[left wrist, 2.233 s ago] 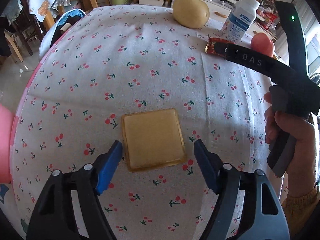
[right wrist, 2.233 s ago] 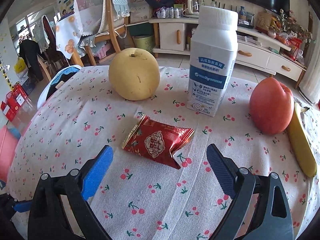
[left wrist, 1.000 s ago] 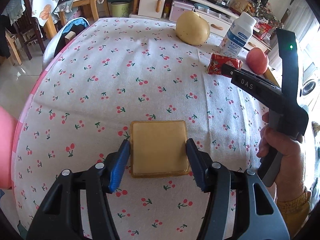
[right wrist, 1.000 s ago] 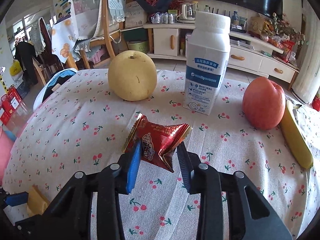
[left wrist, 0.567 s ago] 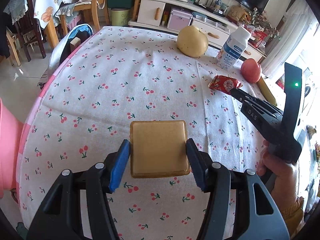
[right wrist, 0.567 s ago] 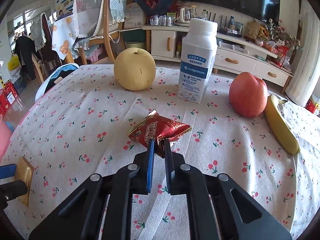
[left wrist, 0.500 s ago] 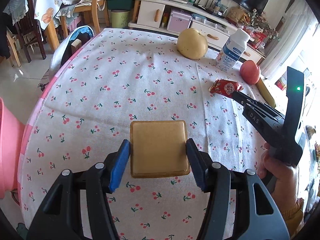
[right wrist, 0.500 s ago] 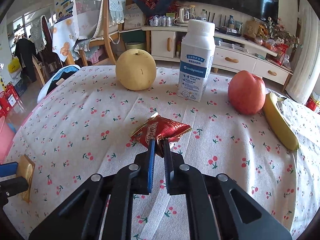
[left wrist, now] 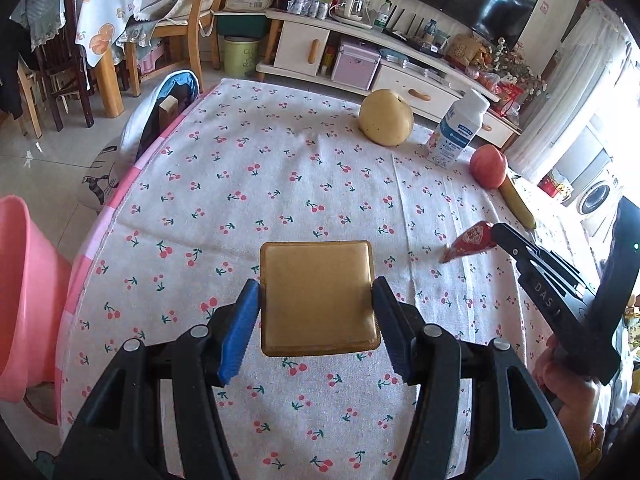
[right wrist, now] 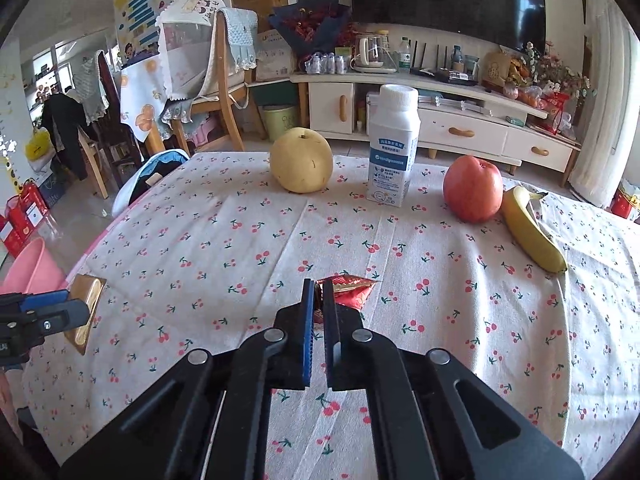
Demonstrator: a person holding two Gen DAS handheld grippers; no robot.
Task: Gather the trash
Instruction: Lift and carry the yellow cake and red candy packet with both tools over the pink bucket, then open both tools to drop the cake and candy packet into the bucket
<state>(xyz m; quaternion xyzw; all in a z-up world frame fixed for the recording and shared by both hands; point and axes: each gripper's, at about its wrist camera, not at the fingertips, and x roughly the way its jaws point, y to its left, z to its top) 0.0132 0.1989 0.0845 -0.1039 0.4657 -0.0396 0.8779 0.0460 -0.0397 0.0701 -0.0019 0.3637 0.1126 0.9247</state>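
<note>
Trash: two packets (one gold (left wrist: 318,298), one red (right wrist: 347,290)), each in tongs

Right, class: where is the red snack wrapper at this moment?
The red snack wrapper is pinched in the right hand-held gripper, held above the cherry tablecloth. In the left wrist view it appears at the right, nearer than the apple and banana.

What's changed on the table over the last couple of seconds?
Both grippers closed and lifted. The left gripper took hold of the tan square packet; the right gripper pinched the red wrapper. Both items are now raised off the cherry tablecloth and drawn back from the fruit. The pear, milk bottle, apple and banana have not moved.
</note>
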